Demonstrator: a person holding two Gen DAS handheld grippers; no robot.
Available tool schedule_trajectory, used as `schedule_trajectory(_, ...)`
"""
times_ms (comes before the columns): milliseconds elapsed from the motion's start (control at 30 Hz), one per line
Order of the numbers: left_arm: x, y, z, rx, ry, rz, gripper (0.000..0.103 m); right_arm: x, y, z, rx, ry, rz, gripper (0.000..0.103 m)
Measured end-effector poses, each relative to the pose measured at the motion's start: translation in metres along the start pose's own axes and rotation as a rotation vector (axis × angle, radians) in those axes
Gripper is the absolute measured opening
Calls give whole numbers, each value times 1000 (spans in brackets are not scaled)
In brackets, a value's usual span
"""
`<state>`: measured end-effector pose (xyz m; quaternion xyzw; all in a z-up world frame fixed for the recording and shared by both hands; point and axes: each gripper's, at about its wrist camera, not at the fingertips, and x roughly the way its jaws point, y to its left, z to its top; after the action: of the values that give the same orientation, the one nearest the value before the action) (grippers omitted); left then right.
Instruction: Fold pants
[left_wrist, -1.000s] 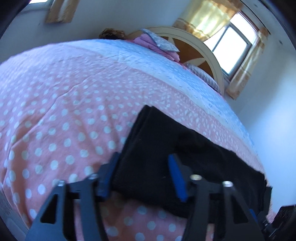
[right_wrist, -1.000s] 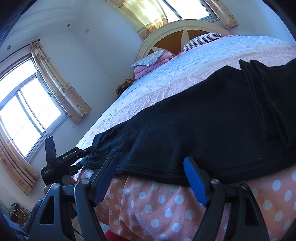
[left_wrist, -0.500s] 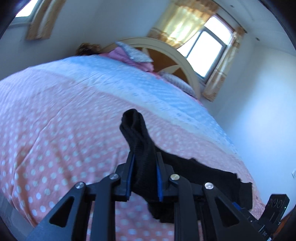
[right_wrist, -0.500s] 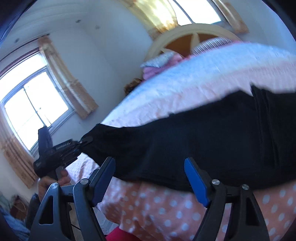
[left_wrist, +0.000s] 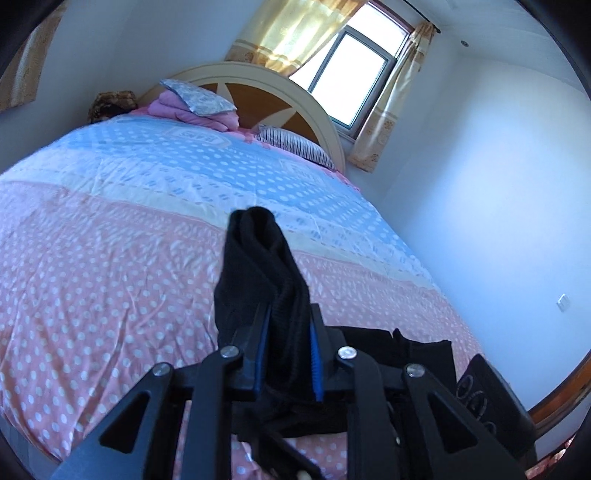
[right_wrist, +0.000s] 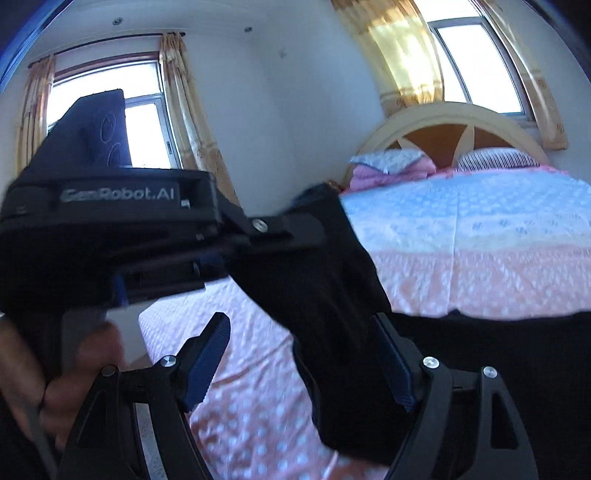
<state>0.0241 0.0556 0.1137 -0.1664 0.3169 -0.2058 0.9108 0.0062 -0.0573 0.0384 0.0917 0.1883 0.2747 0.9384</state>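
The black pants (left_wrist: 258, 266) are bunched between the blue pads of my left gripper (left_wrist: 288, 314), which is shut on them and holds that end up off the bed. The other end of the pants lies on the quilt at the bed's near edge. In the right wrist view the left gripper (right_wrist: 317, 221) comes in from the left with the pants (right_wrist: 325, 295) hanging from it. The cloth drapes down between the fingers of my right gripper (right_wrist: 301, 354), which stands open. Its left pad is apart from the cloth.
The bed's pink dotted quilt (left_wrist: 110, 277) turns blue toward the cream headboard (left_wrist: 280, 96). A folded pink blanket (left_wrist: 192, 110) and a striped pillow (left_wrist: 295, 146) lie there. A hand (right_wrist: 74, 369) holds the left gripper. Curtained windows (left_wrist: 351, 77) are behind.
The left gripper shut on the pants' edge and lifted it off the quilt. The right gripper swung left and up, still open, and the hanging cloth now falls between its fingers.
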Motion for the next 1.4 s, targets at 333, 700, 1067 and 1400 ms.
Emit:
schedule_trajectory(333,-5,-53,3,161,6,-139,15,11,-77,-4,324,-8,69,17)
schedule_trajectory(700,31,-46,-7,124,-9,-50,37,-135,-179,19,577,-261,56,15)
schedule_trajectory(1067,93,-81,-57,195,169,-61,37,-218,-260,-67,758,-115,-394,15)
schedule_trajectory(1400,96,-78,-67,274,198,-14,37,-225,-261,-67,863,-38,-396,28)
